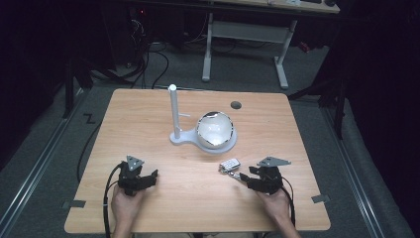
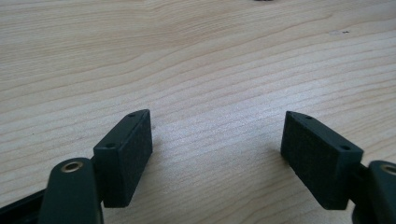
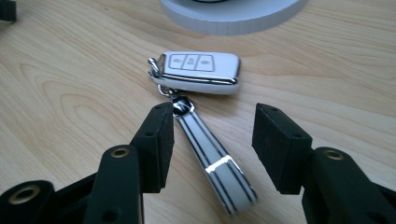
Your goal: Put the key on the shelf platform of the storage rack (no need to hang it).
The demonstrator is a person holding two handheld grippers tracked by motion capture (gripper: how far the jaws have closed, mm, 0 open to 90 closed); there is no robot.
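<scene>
The left gripper [image 1: 154,174] rests on the near-left part of the wooden table [image 1: 148,114], held by the person's left hand [image 1: 126,206]. In the left gripper view its jaws stand wide apart, with nothing between the black textured pads [image 2: 135,149]; bare wood grain lies ahead. Open table surface extends on all sides of this gripper, and the near edge lies just behind the hand.

At table centre stands a white stand [image 1: 174,116]: a slim upright post with a short side peg, rising from a flat rounded base. On that base, right of the post, sits a round glossy bowl [image 1: 216,130] with a pale interior; contents cannot be determined.

Near the base, on its near side, lies the key fob [image 3: 201,72]: a white rectangular body with chrome trim and three buttons, flat on the wood. A metal ring joins it to a white strap [image 3: 212,161] with dark stripes, which runs toward the right gripper [image 3: 212,144].

The right gripper's jaws are open, one to each side of the strap, with the left pad close against it and the right pad apart. Nothing is clamped. Right of this gripper, bare wood runs to the table's right edge
</scene>
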